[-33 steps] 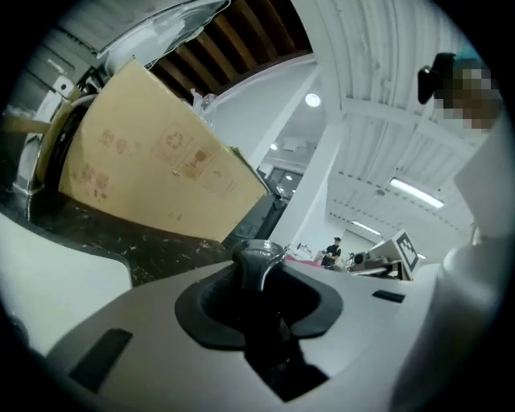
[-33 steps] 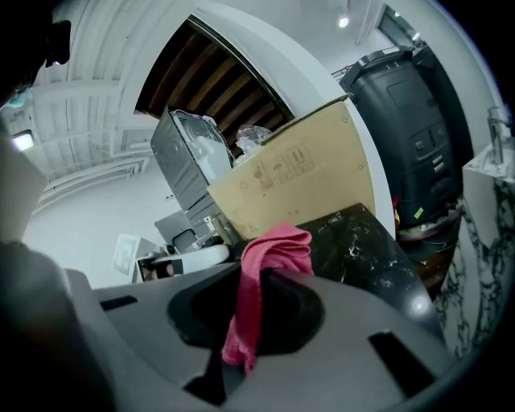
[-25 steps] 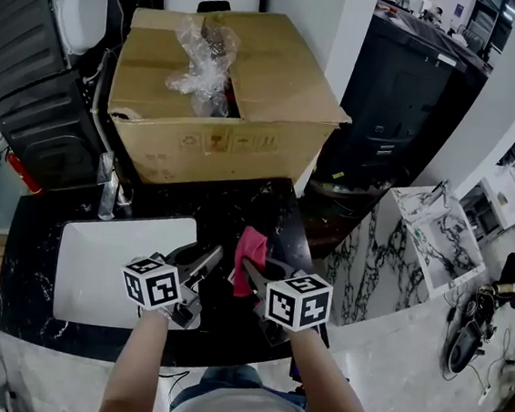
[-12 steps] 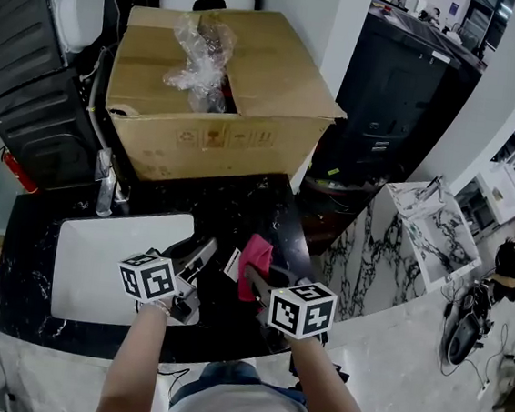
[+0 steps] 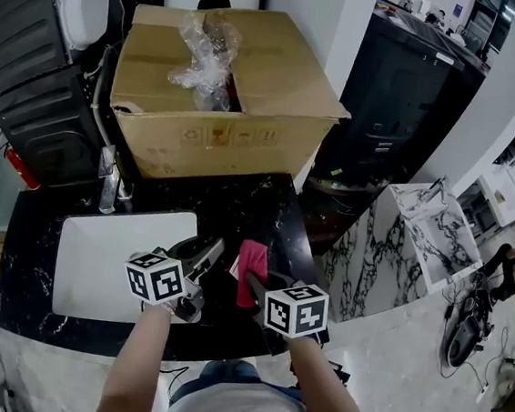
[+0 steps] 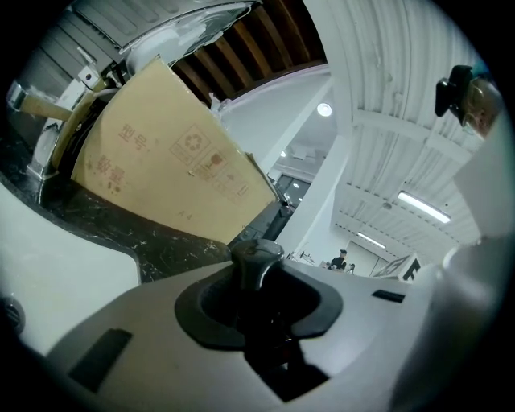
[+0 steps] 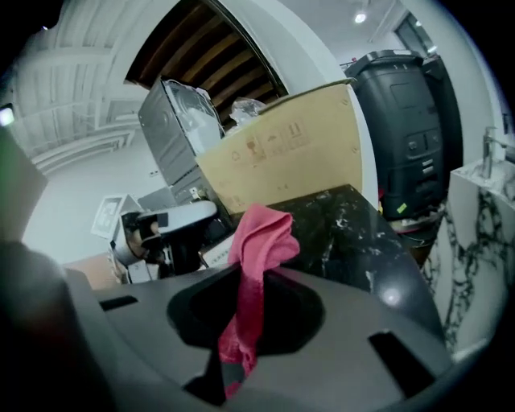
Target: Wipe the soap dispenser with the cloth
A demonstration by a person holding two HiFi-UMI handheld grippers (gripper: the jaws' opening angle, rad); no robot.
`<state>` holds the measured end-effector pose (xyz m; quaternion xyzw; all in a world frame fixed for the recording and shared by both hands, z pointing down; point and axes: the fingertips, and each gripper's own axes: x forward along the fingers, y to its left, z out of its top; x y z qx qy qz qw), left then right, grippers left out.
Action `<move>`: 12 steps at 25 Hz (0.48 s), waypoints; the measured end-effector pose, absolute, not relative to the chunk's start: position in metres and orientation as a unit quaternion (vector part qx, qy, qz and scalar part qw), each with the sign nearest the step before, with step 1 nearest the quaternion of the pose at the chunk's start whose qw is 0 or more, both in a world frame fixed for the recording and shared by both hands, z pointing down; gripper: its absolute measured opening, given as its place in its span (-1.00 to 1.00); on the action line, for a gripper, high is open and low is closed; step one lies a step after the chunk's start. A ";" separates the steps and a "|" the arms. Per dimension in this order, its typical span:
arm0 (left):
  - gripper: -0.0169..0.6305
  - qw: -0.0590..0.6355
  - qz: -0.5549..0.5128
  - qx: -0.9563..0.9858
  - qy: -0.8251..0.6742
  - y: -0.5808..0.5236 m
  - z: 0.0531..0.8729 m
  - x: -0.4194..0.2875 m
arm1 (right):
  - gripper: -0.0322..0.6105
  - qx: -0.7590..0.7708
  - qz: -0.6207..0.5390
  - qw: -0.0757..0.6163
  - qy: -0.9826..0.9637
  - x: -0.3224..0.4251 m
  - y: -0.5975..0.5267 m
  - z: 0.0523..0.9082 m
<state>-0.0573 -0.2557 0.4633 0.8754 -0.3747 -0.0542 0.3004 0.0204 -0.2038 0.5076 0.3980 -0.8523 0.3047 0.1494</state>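
The left gripper [image 5: 205,255] is clenched on the dark soap dispenser [image 6: 257,261] above the black marble surface [image 5: 271,207], the right gripper [image 5: 255,284] grasping the pink cloth [image 7: 259,237] just beside it.

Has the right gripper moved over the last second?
Yes, slightly. The right gripper, shut on the pink cloth, has drawn back toward the near edge of the counter, away from the cardboard box.

pink cloth [image 7: 261,238] in right gripper [image 7: 245,326]
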 end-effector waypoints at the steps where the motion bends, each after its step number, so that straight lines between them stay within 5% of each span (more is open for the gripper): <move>1: -0.63 0.296 -0.052 0.877 -0.375 -0.255 0.463 -0.056 | -0.74 0.407 0.310 0.161 -0.844 0.027 -0.204 0.516; 6: -0.63 0.272 -0.037 0.886 -0.374 -0.253 0.461 -0.049 | -0.74 0.425 0.317 0.168 -0.831 0.041 -0.206 0.520; 12: -0.62 0.146 0.038 0.922 -0.357 -0.237 0.456 -0.013 | -0.74 0.429 0.243 0.108 -0.863 0.061 -0.222 0.470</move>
